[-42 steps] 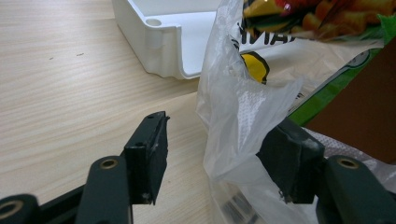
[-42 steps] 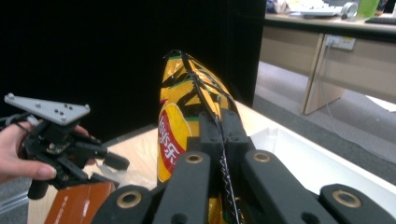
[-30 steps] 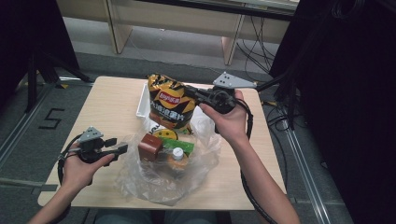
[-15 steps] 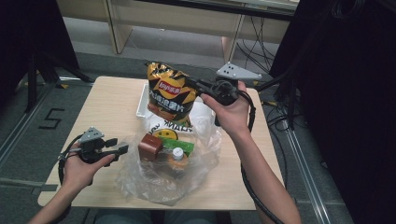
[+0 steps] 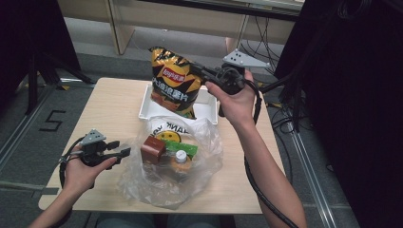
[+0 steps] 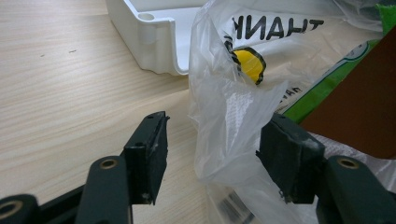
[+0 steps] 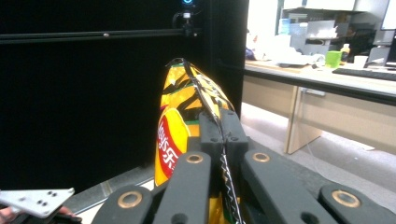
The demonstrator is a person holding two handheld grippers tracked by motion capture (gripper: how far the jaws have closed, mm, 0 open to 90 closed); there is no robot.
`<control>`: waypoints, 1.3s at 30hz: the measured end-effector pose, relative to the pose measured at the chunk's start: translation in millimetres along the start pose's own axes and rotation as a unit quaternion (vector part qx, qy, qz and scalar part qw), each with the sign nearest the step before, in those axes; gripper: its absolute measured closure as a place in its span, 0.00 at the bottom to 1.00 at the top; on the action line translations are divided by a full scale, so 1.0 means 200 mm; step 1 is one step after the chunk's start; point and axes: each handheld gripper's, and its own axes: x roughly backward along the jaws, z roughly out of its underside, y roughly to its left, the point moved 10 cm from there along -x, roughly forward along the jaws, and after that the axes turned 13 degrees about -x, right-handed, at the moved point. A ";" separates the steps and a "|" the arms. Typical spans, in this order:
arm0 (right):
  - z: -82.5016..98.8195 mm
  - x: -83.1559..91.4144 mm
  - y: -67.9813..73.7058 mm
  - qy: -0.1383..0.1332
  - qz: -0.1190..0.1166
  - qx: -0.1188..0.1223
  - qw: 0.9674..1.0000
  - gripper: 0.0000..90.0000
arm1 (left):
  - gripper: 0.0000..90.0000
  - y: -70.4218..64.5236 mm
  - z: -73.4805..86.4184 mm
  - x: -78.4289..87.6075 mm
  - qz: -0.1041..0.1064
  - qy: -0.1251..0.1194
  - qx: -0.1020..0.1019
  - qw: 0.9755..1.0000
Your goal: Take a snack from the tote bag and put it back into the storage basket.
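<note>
Surface: wooden table (image 5: pixel 104 114), dark curtains behind.
Right gripper (image 5: pixel 202 73): I have it clamped on the chip bag's (image 5: pixel 173 85) side seam, aloft over the white tray (image 5: pixel 209 111).
Left gripper (image 5: pixel 121 148): jaws apart around the plastic bag's (image 5: pixel 199 156) edge.
Doing it well: I'd keep the seam pinched firmly and lower the chips gently into the tray.

Glossy, crinkled foil-like film on the chip bag (image 5: pixel 173 85), crimped rough along the seam pinched in the right tool (image 7: pixel 223 135). Matt black plastic on that tool, brass-coloured metal at its pivots. Thin, clear, wrinkled plastic on the shopping bag (image 6: pixel 233 116) between the pads of the left tool (image 6: pixel 219 149); pads matt, rubbery, slightly scuffed. Beyond them, smooth, faintly shiny white plastic tray (image 6: pixel 154 46). Underneath, pale, matt wood-grain table (image 6: pixel 65 93).
</note>
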 end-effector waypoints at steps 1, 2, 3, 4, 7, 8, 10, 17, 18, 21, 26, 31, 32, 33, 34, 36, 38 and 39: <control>0.00 0.00 -0.01 0.004 0.003 -0.009 1.000 1.00 | 0.46 0.00 0.00 0.00 0.001 -0.001 -0.003 1.000; -0.02 -0.01 -0.02 0.000 0.006 -0.001 1.000 1.00 | 0.46 0.00 0.00 0.00 0.001 -0.002 0.000 1.000; -0.02 -0.01 -0.02 0.000 0.006 -0.001 1.000 1.00 | 0.46 0.00 0.00 0.00 0.001 -0.002 0.000 1.000; -0.02 -0.01 -0.03 0.000 0.007 -0.002 1.000 1.00 | 0.46 0.00 0.00 0.00 -0.001 -0.002 0.004 1.000; -0.02 -0.03 -0.08 0.003 0.018 -0.010 1.000 1.00 | 0.46 0.00 0.00 0.00 0.001 -0.003 0.003 1.000; -0.02 -0.05 -0.11 0.006 0.026 -0.011 1.000 1.00 | 0.46 0.00 0.00 0.00 0.001 -0.003 0.003 1.000; -0.01 -0.06 -0.13 0.007 0.029 -0.013 0.999 1.00 | 0.46 0.00 0.00 0.00 0.002 -0.003 0.003 1.000; 0.03 -0.15 -0.26 0.021 0.052 -0.026 0.998 1.00 | 0.46 0.00 0.00 0.01 0.002 -0.003 -0.001 1.000; 0.04 -0.16 -0.28 0.024 0.055 -0.025 0.998 1.00 | 0.46 0.00 0.00 0.01 0.002 -0.003 -0.001 1.000; 0.06 -0.18 -0.31 0.028 0.061 -0.027 0.997 1.00 | 0.46 0.00 0.00 0.01 0.001 -0.003 0.000 1.000; 0.08 -0.25 -0.37 0.043 0.072 -0.033 0.996 1.00 | 0.46 0.00 0.01 0.01 0.001 0.000 0.000 1.000; 0.11 -0.31 -0.43 0.052 0.082 -0.035 0.995 1.00 | 0.46 0.00 0.01 0.01 0.002 0.001 0.001 1.000; 0.11 -0.31 -0.43 0.052 0.082 -0.035 0.995 1.00 | 0.46 0.00 0.01 0.01 0.002 0.001 0.001 1.000; 0.11 -0.32 -0.45 0.053 0.083 -0.031 0.995 1.00 | 0.46 0.00 0.01 0.01 0.002 0.000 0.001 1.000; 0.12 -0.34 -0.48 0.054 0.087 -0.027 0.994 1.00 | 0.46 0.00 0.01 0.01 0.003 -0.002 0.002 1.000; 0.13 -0.35 -0.49 0.058 0.087 -0.033 0.994 1.00 | 0.46 0.00 0.01 0.01 0.003 0.000 0.001 1.000; 0.16 -0.38 -0.52 0.063 0.092 -0.040 0.993 1.00 | 0.46 0.00 0.02 0.01 0.001 0.002 0.000 1.000; 0.16 -0.39 -0.54 0.064 0.093 -0.033 0.993 1.00 | 0.46 0.00 0.02 0.01 0.001 0.002 0.001 1.000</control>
